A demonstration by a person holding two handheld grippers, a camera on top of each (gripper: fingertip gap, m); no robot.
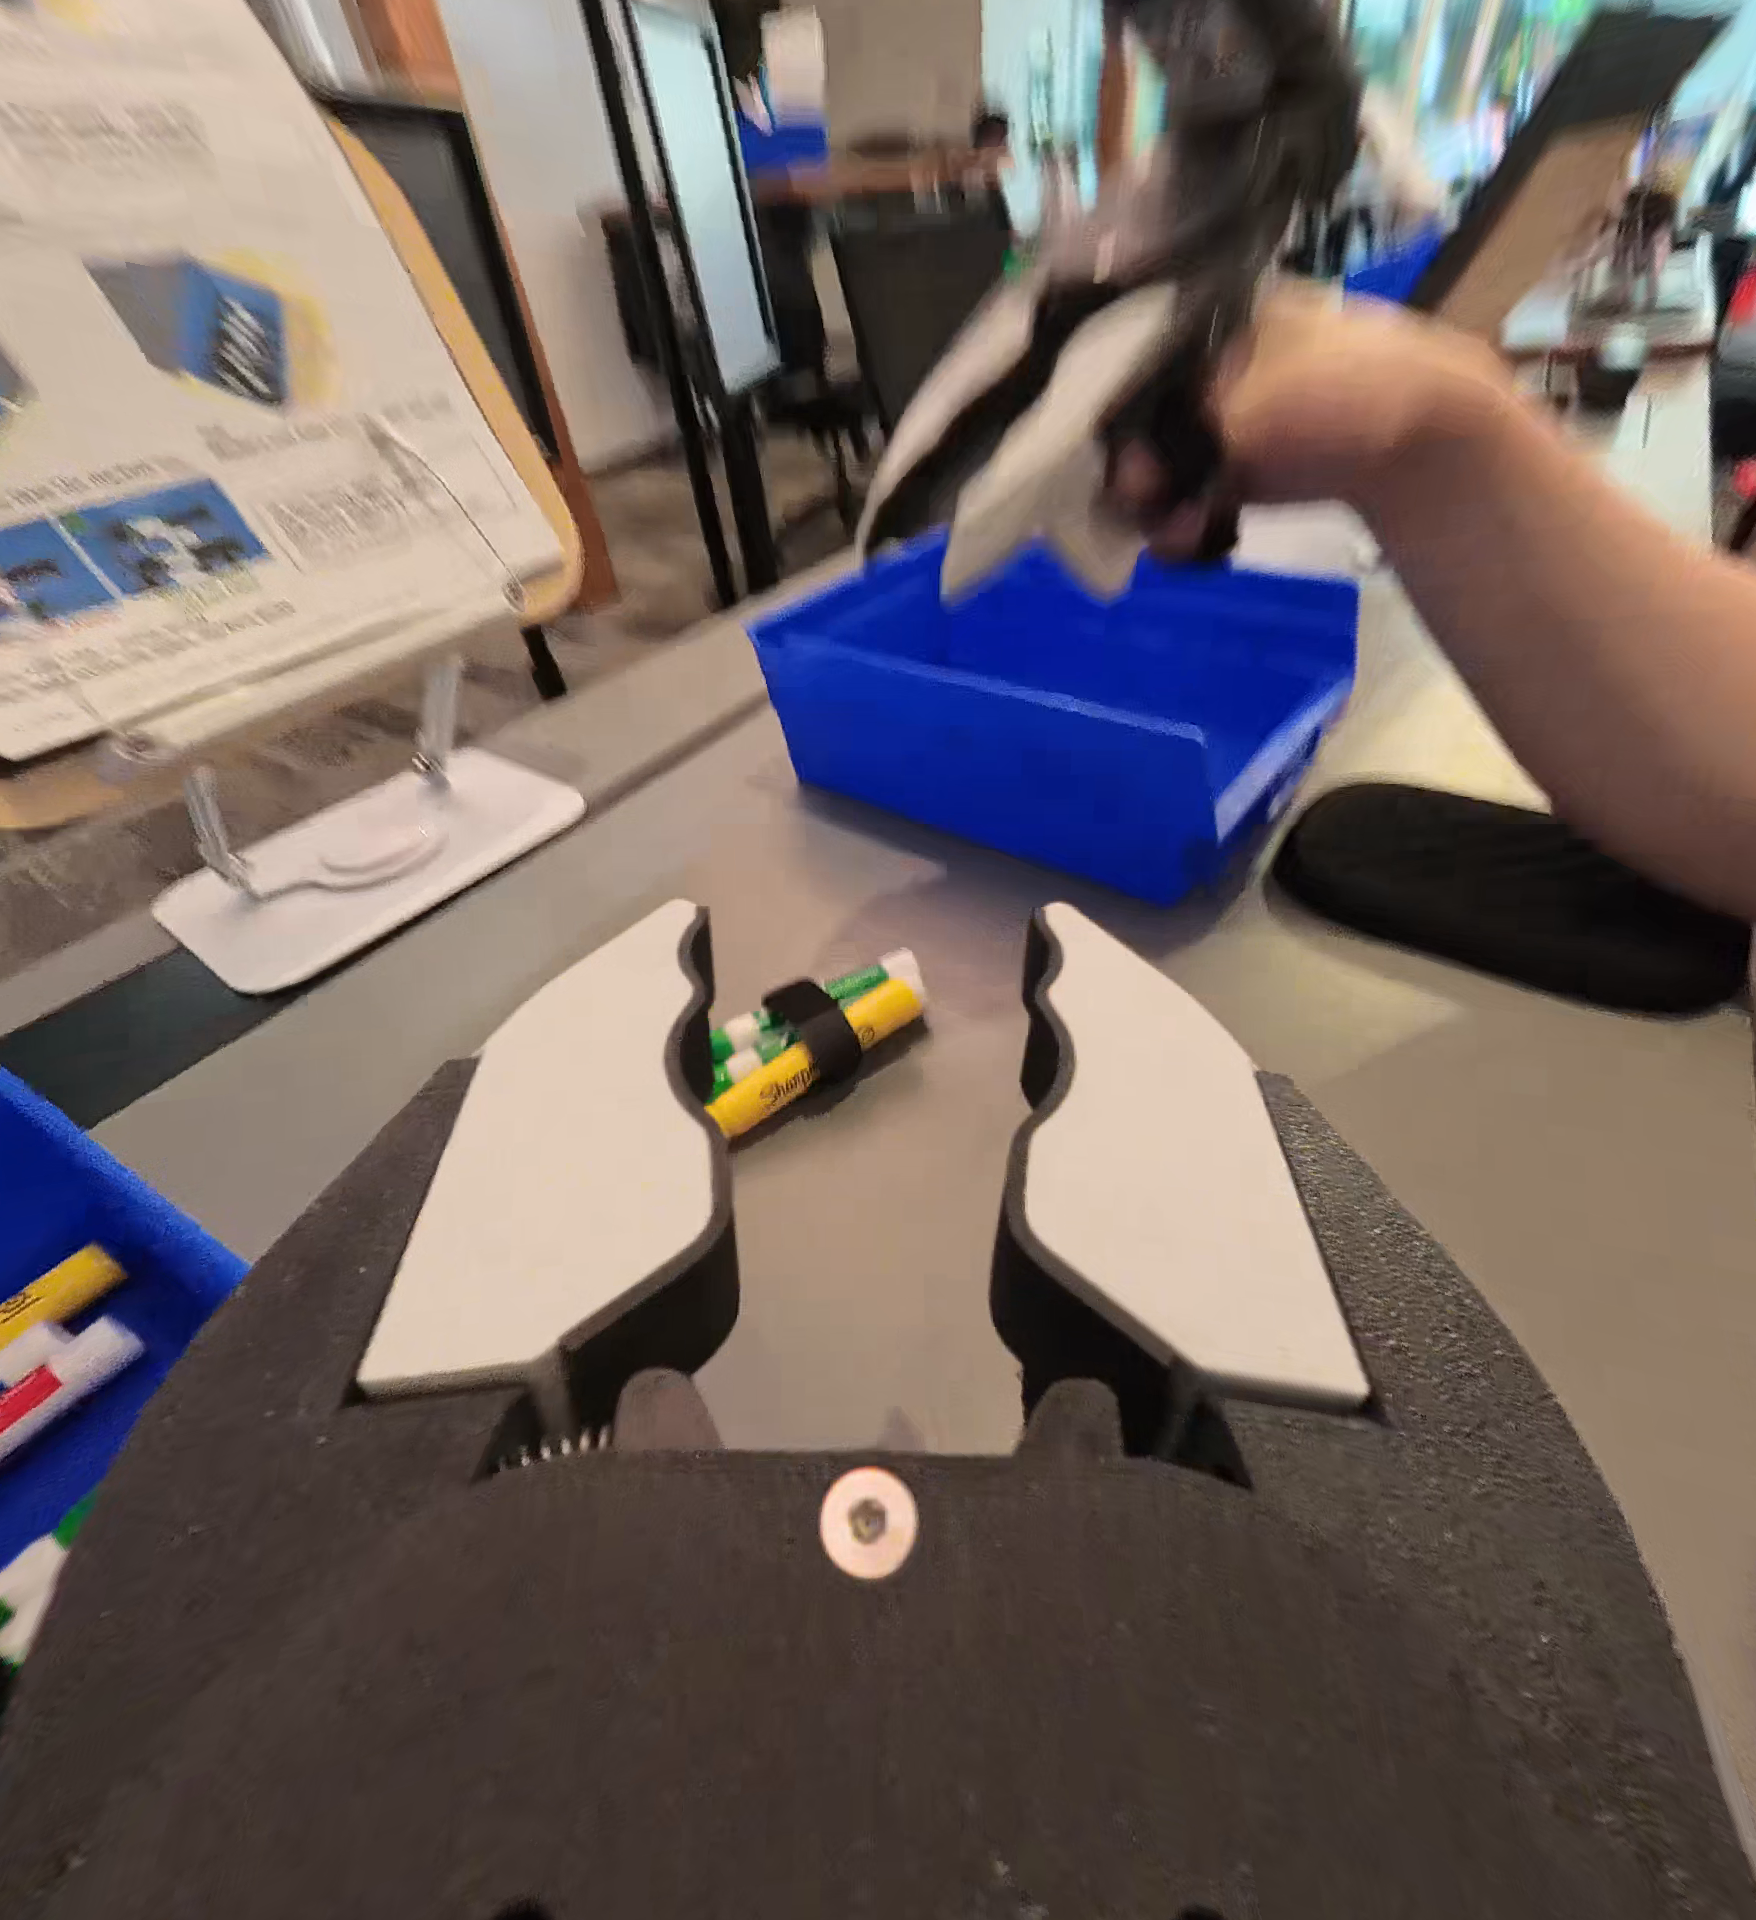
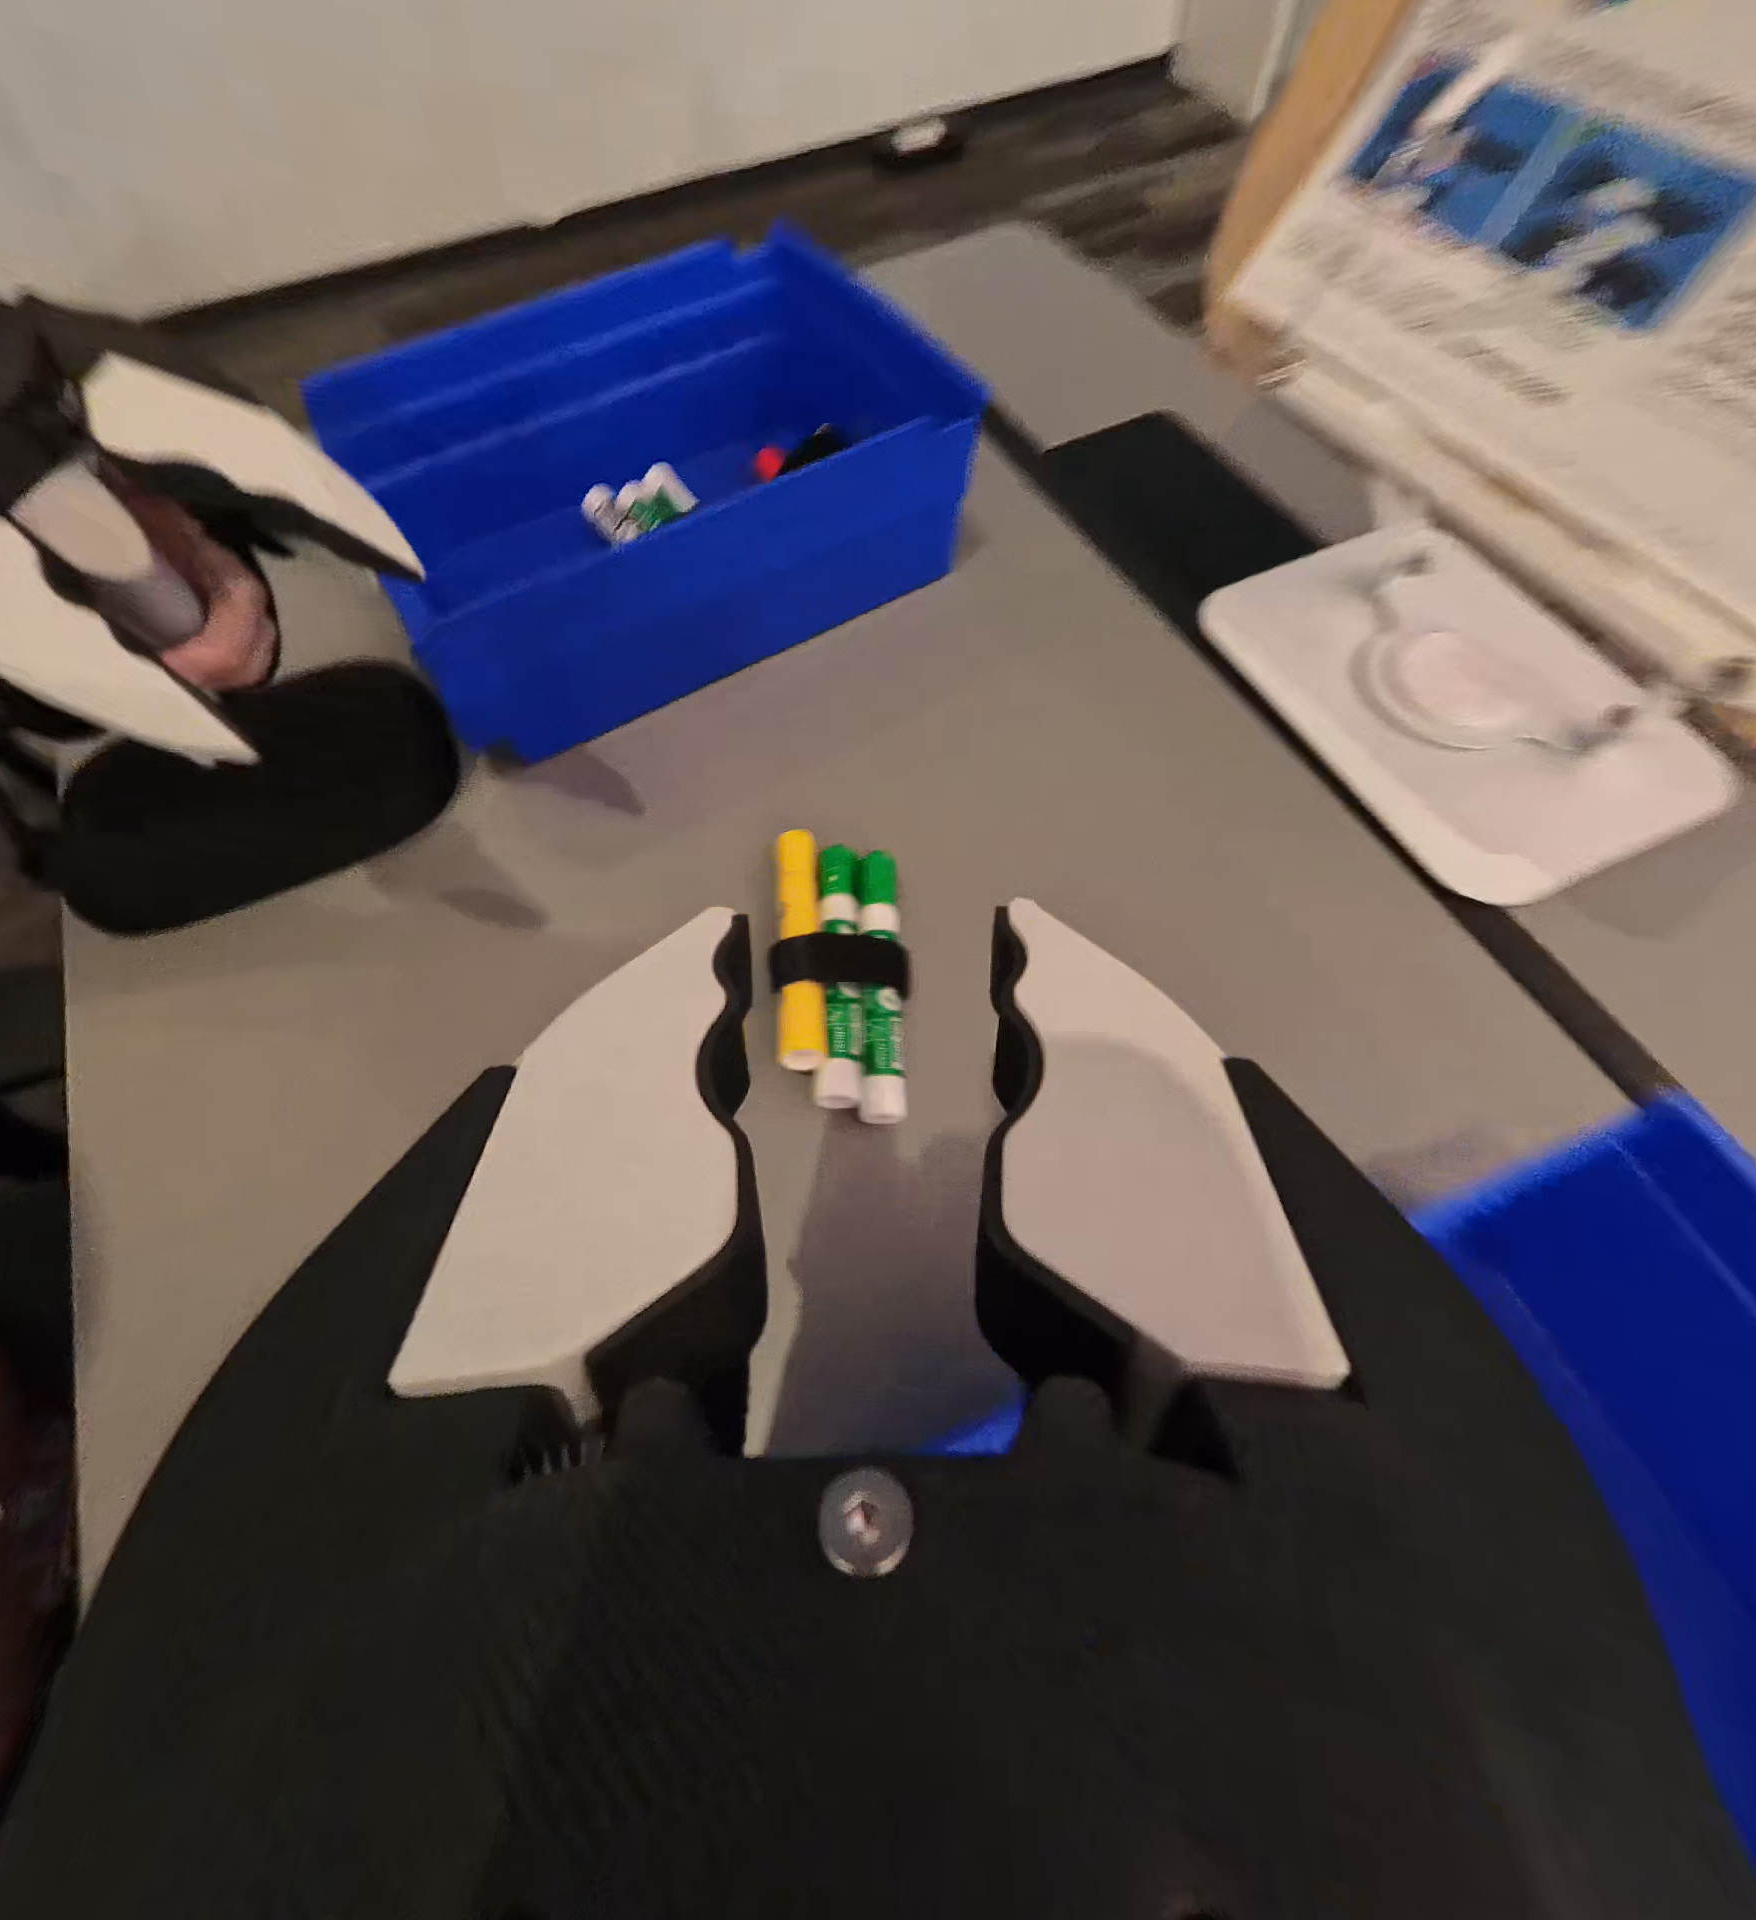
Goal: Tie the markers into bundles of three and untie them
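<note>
Black strap (image 2: 838, 968): binds the marker bundle (image 2: 843, 987) lying just ahead of both grippers
Left gripper (image 1: 866, 951): wide apart, empty
Right gripper (image 2: 869, 951): wide apart, empty

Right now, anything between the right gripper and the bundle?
Nothing visible. The right gripper is open, and only bare table lies between its fingers and the strapped bundle. The left gripper is off to the side, near the blue bin.
</note>
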